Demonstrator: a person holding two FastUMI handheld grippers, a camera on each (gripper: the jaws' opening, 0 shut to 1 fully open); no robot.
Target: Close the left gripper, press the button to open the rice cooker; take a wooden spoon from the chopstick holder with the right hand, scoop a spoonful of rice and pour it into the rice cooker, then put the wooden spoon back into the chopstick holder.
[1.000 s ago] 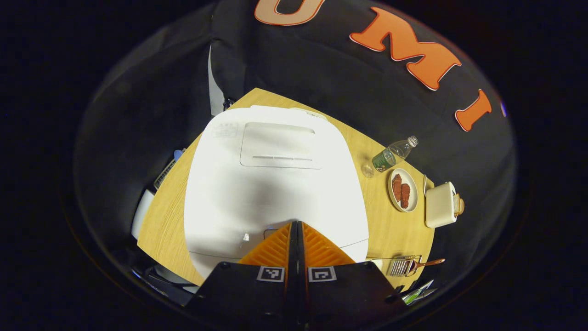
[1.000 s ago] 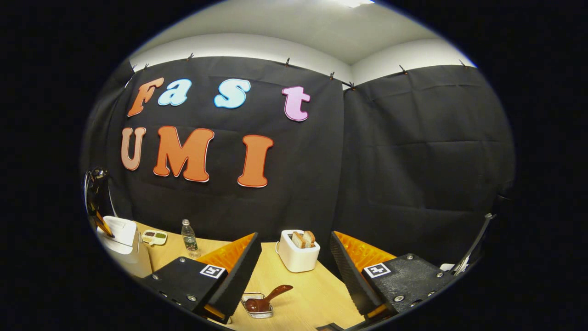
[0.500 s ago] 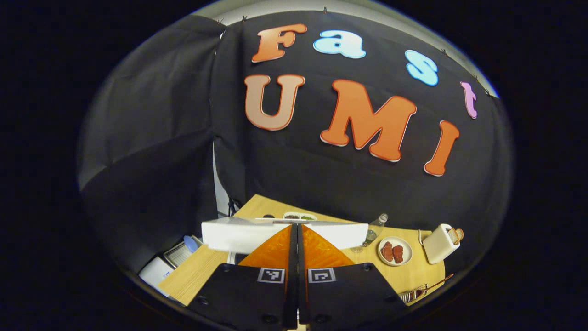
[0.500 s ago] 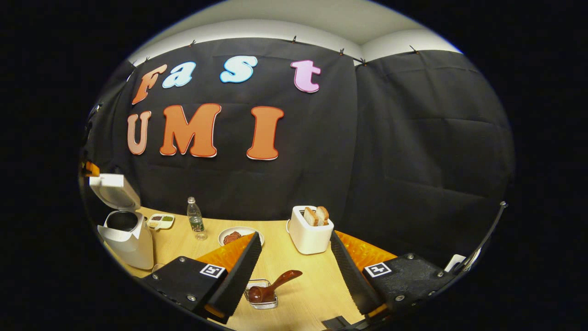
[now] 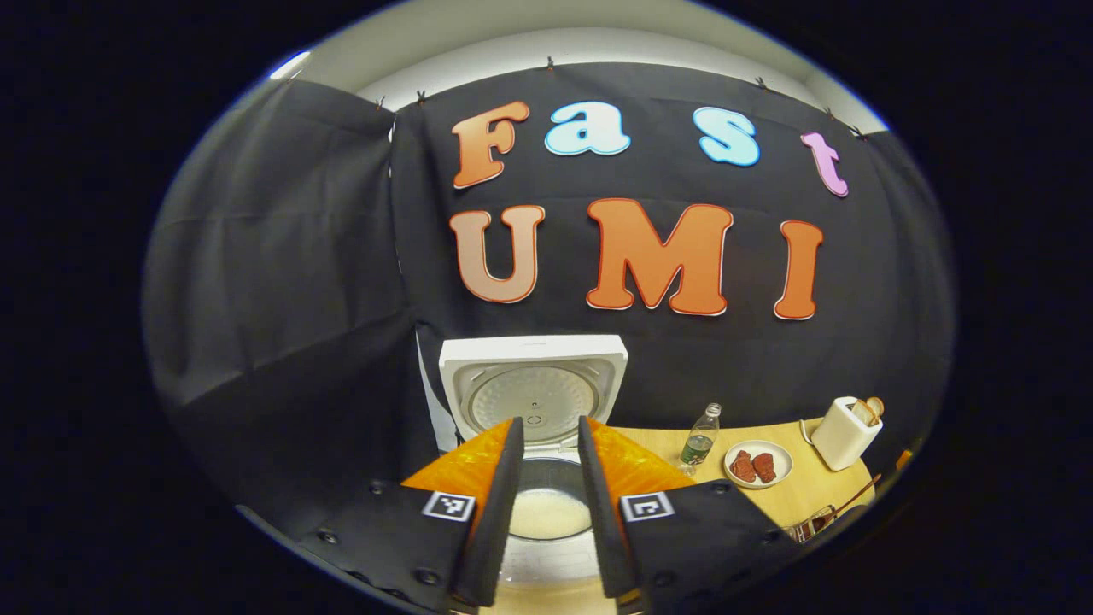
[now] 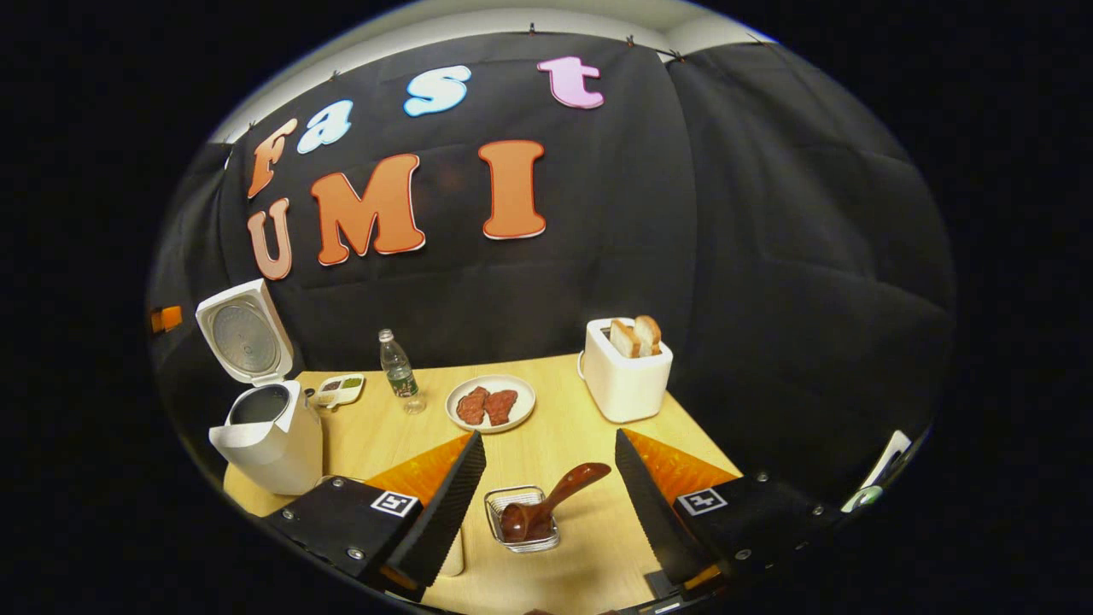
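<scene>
The white rice cooker [image 5: 546, 547] stands open right under my left gripper [image 5: 549, 424]. Its lid [image 5: 534, 384] is upright and the inner pot [image 5: 546, 512] shows between my fingers, which stand a little apart with nothing between them. In the right gripper view the cooker [image 6: 269, 436] sits at the table's left end with its lid [image 6: 243, 333] raised. The brown wooden spoon [image 6: 551, 500] leans in a small wire chopstick holder [image 6: 523, 523]. Just below my right gripper [image 6: 549, 437], the spoon lies between its wide-open fingers, untouched.
On the wooden table [image 6: 564, 436] stand a water bottle [image 6: 397, 367], a plate of reddish food [image 6: 491, 403], a white toaster with bread [image 6: 626, 371] and a small divided dish [image 6: 340, 389]. A pale object [image 6: 452, 555] peeks out under my right gripper's left finger.
The cooker lid has swung up from closed to fully open. My left gripper has drawn back, tilted up and parted its fingers. My right gripper has tilted down towards the spoon holder.
</scene>
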